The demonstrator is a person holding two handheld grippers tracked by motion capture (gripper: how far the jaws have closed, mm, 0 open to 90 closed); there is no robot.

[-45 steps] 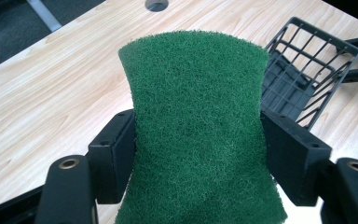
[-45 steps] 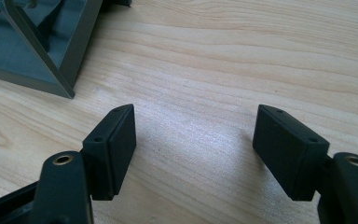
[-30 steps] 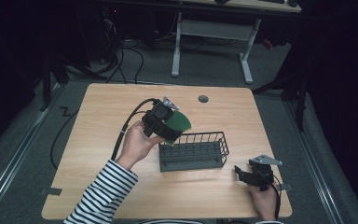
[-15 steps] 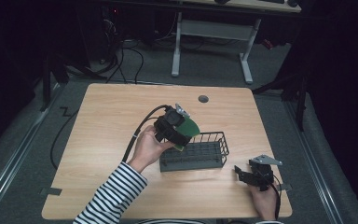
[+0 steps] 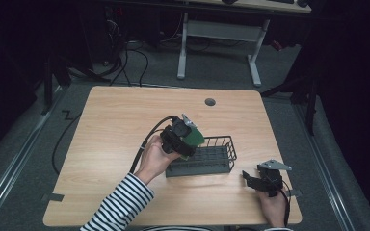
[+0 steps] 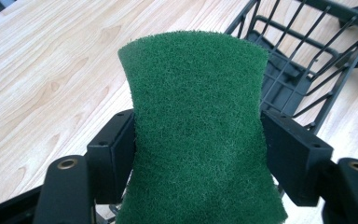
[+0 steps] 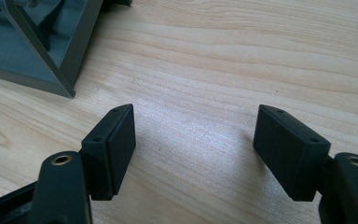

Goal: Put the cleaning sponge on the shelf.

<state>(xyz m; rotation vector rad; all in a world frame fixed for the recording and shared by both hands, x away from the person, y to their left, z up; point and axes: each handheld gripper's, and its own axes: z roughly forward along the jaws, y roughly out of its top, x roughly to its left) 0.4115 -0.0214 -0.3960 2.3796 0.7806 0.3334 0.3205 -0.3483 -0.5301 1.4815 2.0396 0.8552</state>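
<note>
L gripper (image 5: 185, 139) clamps green scouring pad (image 6: 198, 135) over wire rack's (image 5: 221, 144) 9 o'clock end; pad's bottom cut off. R gripper (image 7: 193, 149) at 4 o'clock, jaws apart, nothing between.

Wire basket (image 5: 207, 155) blocks centre; table (image 5: 111, 120) elsewhere bare.
</note>
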